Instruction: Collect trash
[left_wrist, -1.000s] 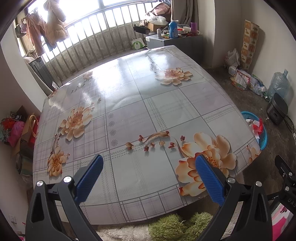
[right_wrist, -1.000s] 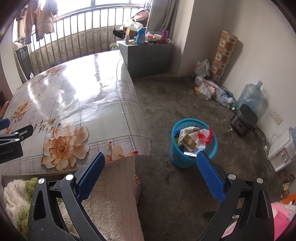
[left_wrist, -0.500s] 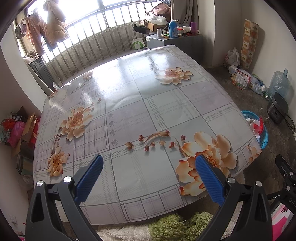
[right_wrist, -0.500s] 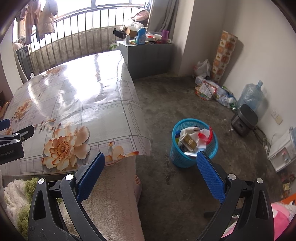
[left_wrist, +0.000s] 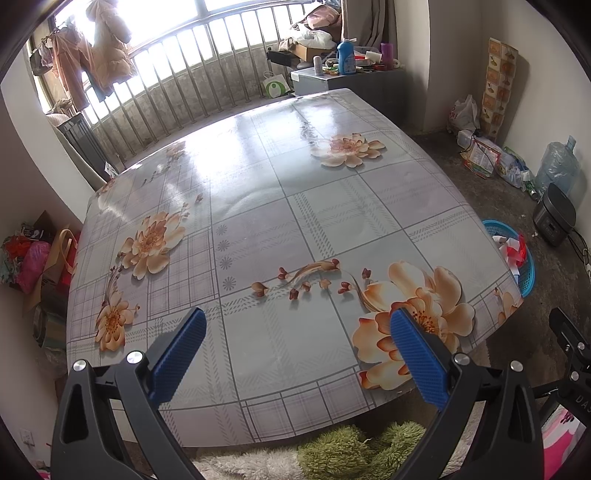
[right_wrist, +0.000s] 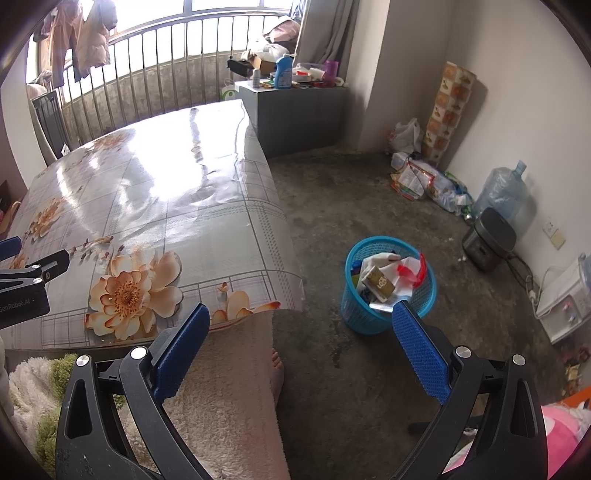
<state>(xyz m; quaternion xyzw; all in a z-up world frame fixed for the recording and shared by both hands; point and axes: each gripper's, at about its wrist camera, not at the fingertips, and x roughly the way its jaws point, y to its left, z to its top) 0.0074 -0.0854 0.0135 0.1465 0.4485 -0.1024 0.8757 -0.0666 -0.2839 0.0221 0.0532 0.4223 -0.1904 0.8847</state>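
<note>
The left gripper (left_wrist: 297, 347) is hanging over the near edge of the table (left_wrist: 280, 206), its jaws standing wide apart and gripping nothing; the pads (left_wrist: 417, 362) are blue with a fine knurled texture, set on black plastic arms. The right gripper (right_wrist: 301, 345) is likewise spread wide and holding nothing, hovering over the bare concrete floor (right_wrist: 369, 206) beside the table's corner. Beneath the left jaws, a glossy plastic cloth with a grey check and big peach flowers is covering the table, glaring white toward 12 o'clock. In the right wrist view, at about 1 o'clock from the jaws, a round blue mesh basket (right_wrist: 354, 314) is sitting on the floor, filled with crumpled white and red paper (right_wrist: 406, 267) and a small tan box (right_wrist: 380, 282). The same basket (left_wrist: 526, 277) is peeking past the table edge at 3 o'clock in the left view. Fluffy cream cloth (right_wrist: 229, 398) is lying under the right gripper's left pad.
</note>
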